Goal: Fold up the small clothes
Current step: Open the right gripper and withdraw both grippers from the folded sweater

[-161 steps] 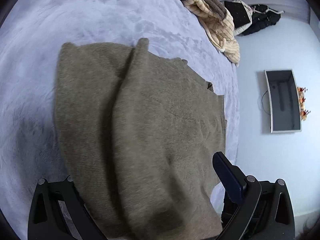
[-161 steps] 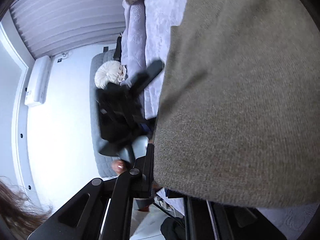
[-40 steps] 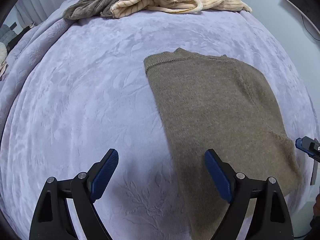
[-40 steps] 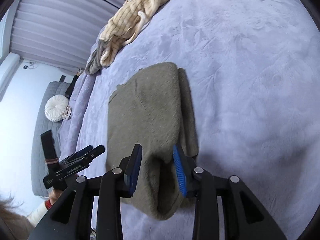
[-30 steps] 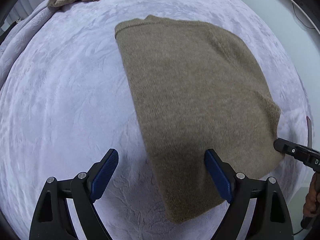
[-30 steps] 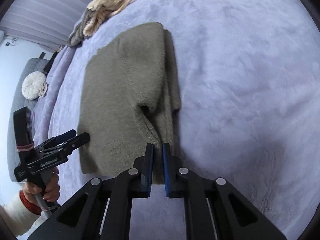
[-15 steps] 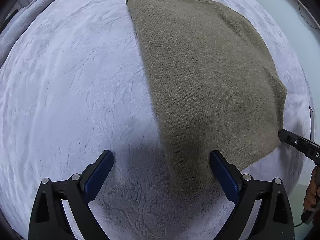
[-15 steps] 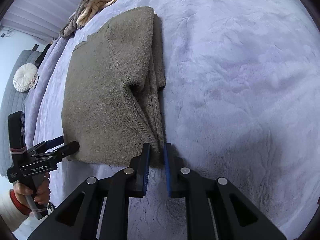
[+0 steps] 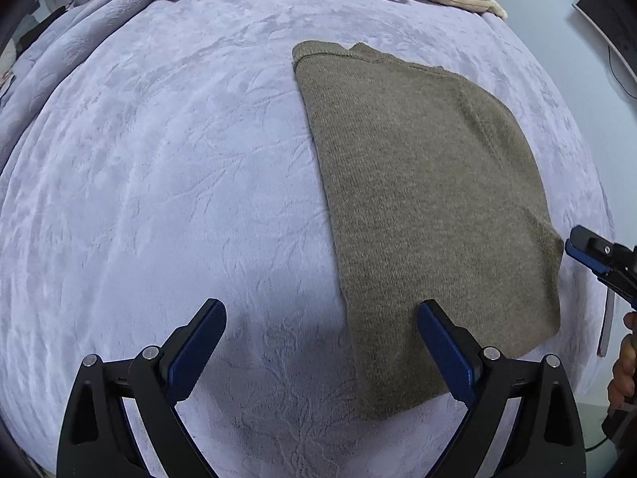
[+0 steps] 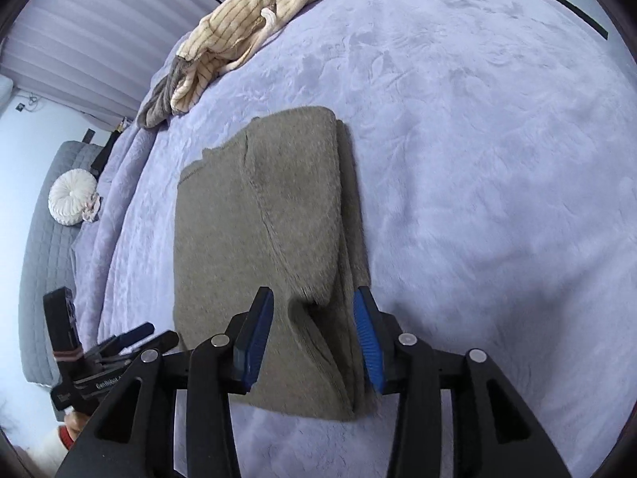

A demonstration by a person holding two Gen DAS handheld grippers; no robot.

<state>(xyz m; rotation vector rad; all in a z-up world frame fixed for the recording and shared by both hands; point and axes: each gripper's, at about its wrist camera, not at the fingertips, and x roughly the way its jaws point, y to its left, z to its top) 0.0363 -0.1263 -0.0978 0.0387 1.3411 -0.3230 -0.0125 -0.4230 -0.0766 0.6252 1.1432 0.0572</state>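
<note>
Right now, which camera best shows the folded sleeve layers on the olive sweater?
The right wrist view: the olive sweater shows its stacked edge and seam there. The left wrist view shows only a smooth top face.

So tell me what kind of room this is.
Most likely a bedroom: the folded sweater lies on a bed's lavender blanket, more clothes are piled at its far edge, and a round cushion sits on a grey couch beside it.
</note>
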